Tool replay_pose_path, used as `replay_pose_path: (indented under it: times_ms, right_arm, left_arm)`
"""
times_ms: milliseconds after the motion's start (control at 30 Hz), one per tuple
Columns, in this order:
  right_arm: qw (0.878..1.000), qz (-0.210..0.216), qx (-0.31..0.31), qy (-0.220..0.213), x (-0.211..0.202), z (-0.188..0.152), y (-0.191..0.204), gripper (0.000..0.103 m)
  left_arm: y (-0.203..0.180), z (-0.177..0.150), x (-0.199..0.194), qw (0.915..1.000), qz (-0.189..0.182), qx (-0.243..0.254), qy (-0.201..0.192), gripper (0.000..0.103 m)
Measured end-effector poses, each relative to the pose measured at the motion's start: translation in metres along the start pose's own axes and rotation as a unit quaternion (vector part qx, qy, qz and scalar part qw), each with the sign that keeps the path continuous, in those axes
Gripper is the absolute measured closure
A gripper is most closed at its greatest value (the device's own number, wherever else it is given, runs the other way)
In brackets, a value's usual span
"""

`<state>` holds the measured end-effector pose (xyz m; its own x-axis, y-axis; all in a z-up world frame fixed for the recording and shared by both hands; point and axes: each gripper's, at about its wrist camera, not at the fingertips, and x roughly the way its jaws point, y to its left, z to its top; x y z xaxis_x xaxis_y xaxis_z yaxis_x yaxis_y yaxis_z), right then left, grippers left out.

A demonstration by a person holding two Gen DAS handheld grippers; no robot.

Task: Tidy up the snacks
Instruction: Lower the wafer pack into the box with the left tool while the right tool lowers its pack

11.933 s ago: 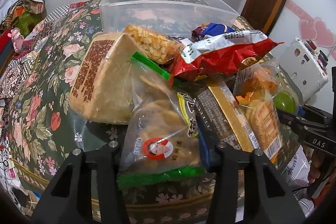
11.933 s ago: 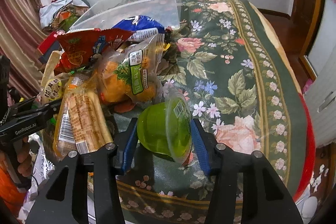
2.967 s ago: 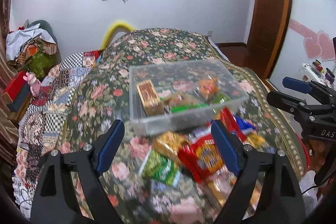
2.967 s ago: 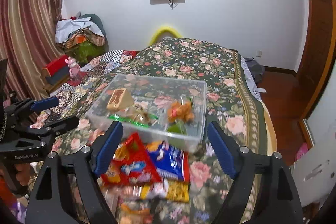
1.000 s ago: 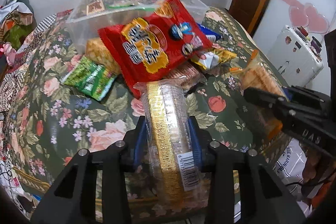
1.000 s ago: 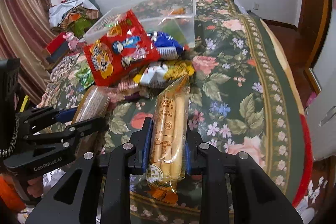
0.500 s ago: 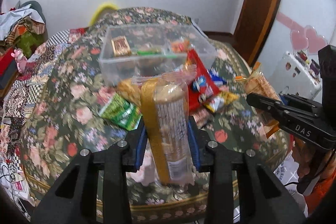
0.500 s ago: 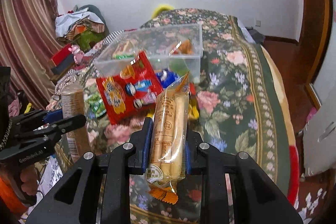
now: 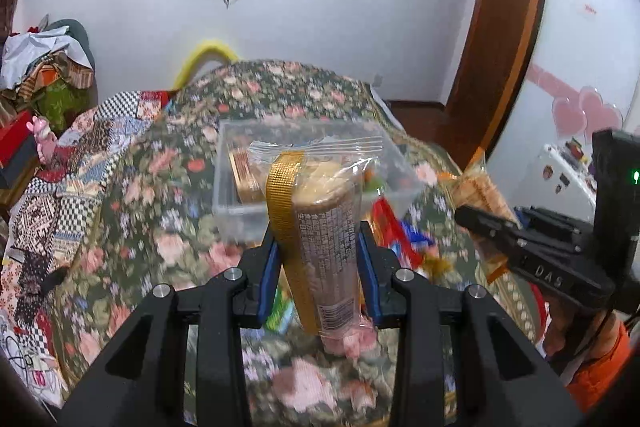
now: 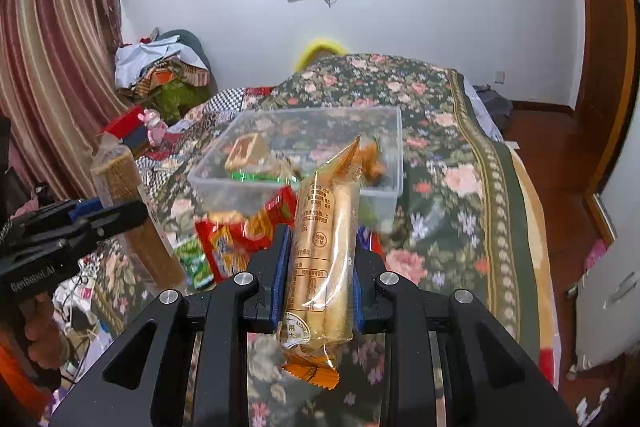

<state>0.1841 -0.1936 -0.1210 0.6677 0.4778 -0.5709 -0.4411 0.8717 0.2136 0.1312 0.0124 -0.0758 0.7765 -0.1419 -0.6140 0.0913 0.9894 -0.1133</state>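
Bed (image 10: 452, 195) under dark green floral cover, gold-patterned border along right edge. Patchwork checkered quilt (image 9: 80, 163) lies on bed left of clear plastic bin (image 10: 384, 163). Bin sits on cover mid-bed. Loose snacks lie on cover just in front of bin: red snack bag (image 10: 236, 235) against bin's front wall, green packet (image 10: 192, 259) left of red bag, blue packet (image 9: 412, 233) by bin's front right corner. Details blurred.
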Motion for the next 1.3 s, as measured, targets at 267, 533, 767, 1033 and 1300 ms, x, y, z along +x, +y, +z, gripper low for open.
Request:
replay_pose_path:
  times_ms: [267, 533, 767, 1033, 1300]
  right_arm:
    - [1.0, 0.004, -0.007, -0.021, 0.013, 0.031, -0.001, 0.08]
    - [0.999, 0.003, -0.023, -0.025, 0.036, 0.055, 0.001, 0.08]
    - [0.999, 0.005, -0.037, -0.003, 0.068, 0.068, 0.002, 0.08]
    - [0.998, 0.01, -0.055, 0.036, 0.106, 0.079, 0.006, 0.08]
    - [0.994, 0.019, -0.064, 0.083, 0.137, 0.081, 0.009, 0.08]
  left_arm:
    - [0.014, 0.042, 0.012, 0.9993, 0.017, -0.006, -0.031, 0.068]
    - [0.026, 0.073, 0.045, 0.9987, 0.036, -0.013, -0.033, 0.068]
    - [0.029, 0.083, 0.083, 0.9986, 0.05, 0.003, -0.016, 0.067]
    - [0.035, 0.083, 0.123, 0.9986, 0.048, 0.005, 0.023, 0.067]
    - [0.042, 0.088, 0.146, 0.998, 0.042, -0.011, 0.046, 0.066]
